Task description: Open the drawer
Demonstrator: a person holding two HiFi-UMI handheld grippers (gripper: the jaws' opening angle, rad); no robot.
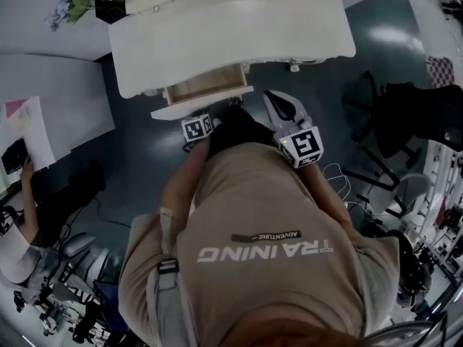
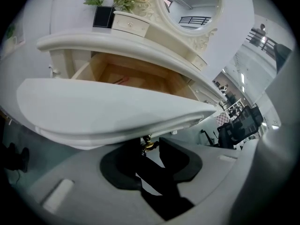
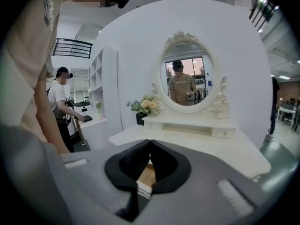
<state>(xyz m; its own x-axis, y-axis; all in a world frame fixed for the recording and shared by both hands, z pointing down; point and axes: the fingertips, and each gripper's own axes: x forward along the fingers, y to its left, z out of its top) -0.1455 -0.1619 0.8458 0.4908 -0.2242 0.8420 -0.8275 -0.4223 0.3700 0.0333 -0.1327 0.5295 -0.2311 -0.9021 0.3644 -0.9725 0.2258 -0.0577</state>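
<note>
The white dressing table (image 1: 231, 20) has its drawer (image 1: 205, 87) pulled out, so the bare wooden inside (image 2: 133, 76) shows. In the left gripper view the curved white drawer front (image 2: 108, 114) fills the middle. A small brass knob (image 2: 149, 146) hangs under its lower edge. My left gripper (image 2: 150, 148) is shut on that knob, and its marker cube (image 1: 197, 128) sits just below the drawer front. My right gripper (image 1: 277, 101) hovers to the right of the drawer, off the table, shut with nothing between its fingertips (image 3: 150, 143).
An oval mirror (image 3: 188, 76) and a flower pot (image 1: 108, 2) stand on the tabletop. A black office chair (image 1: 405, 118) is on the right. A desk (image 1: 51, 107) with a seated person (image 1: 18, 223) is on the left. Another person (image 3: 58, 102) stands by shelves.
</note>
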